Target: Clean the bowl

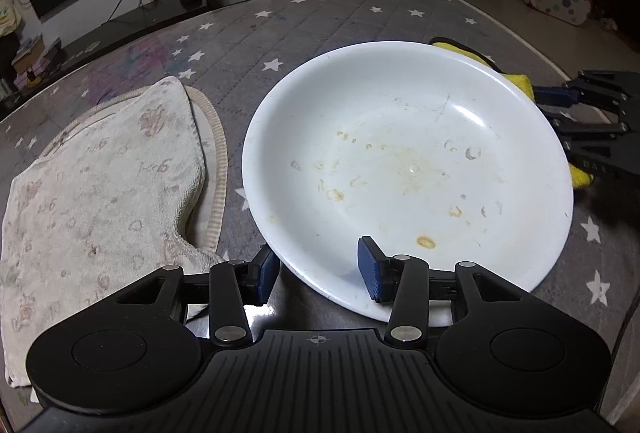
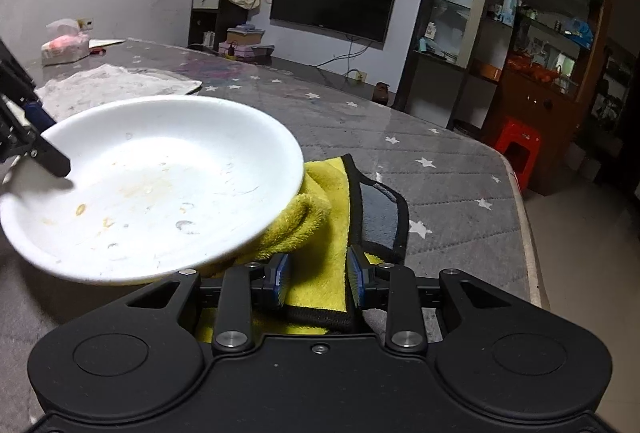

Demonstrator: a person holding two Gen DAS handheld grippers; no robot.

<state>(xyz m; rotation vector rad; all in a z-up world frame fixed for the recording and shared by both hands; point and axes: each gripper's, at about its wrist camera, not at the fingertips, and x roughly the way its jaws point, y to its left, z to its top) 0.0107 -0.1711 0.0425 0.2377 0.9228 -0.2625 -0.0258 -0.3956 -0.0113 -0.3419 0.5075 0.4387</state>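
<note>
Left wrist view: the left gripper [image 1: 318,275] points steeply down at the near rim of the white bowl [image 1: 408,169].
Left fingers: the two blue pads [image 1: 372,269] stand one on each side of the tilted rim, one inside the bowl and one outside; a gap shows beside each, so they straddle it without pressing.
Bowl: it rests on the grey star-patterned table cover [image 1: 320,21], its inside marked with yellowish stains [image 1: 425,241].
Beside it: a pale floral towel [image 1: 100,185] lies to the left, apart from the bowl.
Hidden: the yellow cloth [image 1: 518,81] shows only as scraps behind the far rim; the right gripper [image 1: 560,105] is cut off by the frame edge.

Right wrist view: the right gripper [image 2: 316,281] slants down, low over the table.
Right fingers: narrow, closed on the yellow cloth [image 2: 320,201].
Bowl: its raised edge [image 2: 296,169] overlaps the cloth.
Hard to tell: whether the bowl touches the cloth.
</note>
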